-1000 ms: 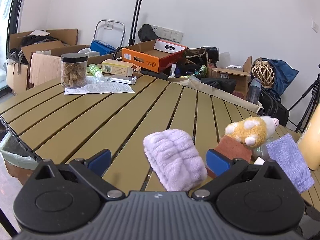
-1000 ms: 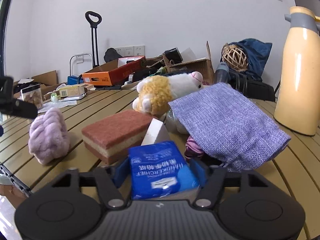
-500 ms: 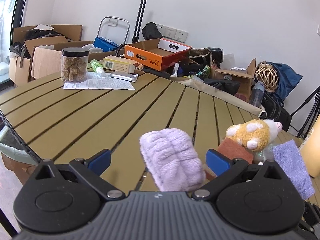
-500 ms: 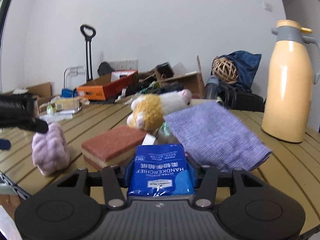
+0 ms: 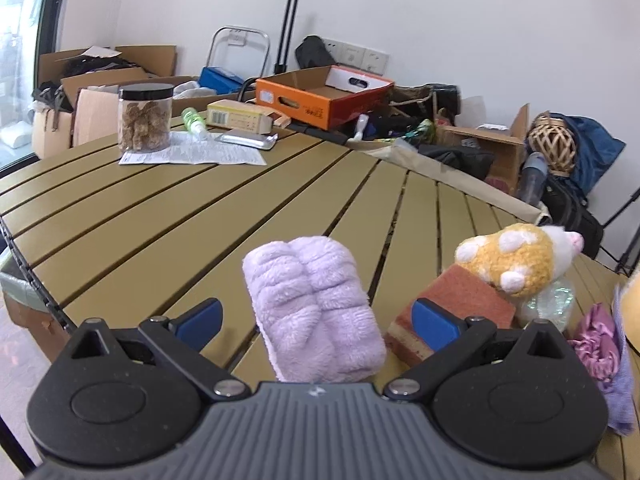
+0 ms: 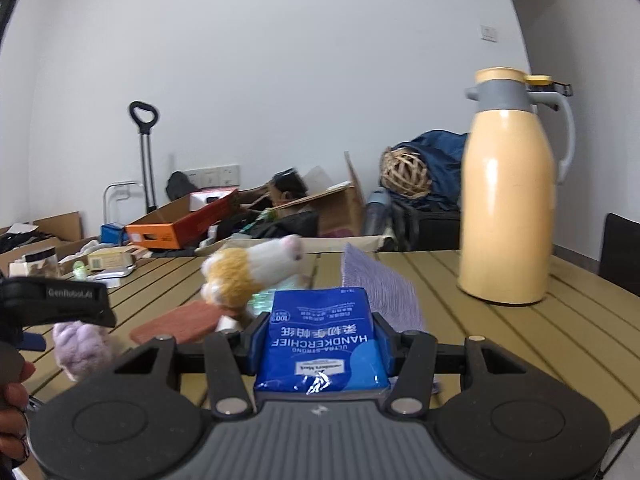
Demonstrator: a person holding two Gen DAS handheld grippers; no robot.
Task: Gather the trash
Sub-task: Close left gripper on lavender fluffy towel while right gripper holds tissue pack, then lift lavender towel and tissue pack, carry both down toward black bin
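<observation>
The olive-brown slatted table [image 5: 168,216] has a smooth, matt painted look, and at lower centre of the left wrist view lies a lilac fluffy plush cloth [image 5: 316,312] beside a rough, porous rust-red sponge block [image 5: 460,304]. In the right wrist view the blue handkerchief packet [image 6: 320,340] is glossy plastic film (crinkled at its near seam). The cream-yellow thermos jug [image 6: 508,208] at right looks smooth and semi-gloss, with a grey plastic collar.

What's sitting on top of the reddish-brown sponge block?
The orange-and-white plush toy leans over the far end of the reddish-brown sponge block. Crinkled clear plastic shows beside it; anything beneath the toy is hidden.
</observation>
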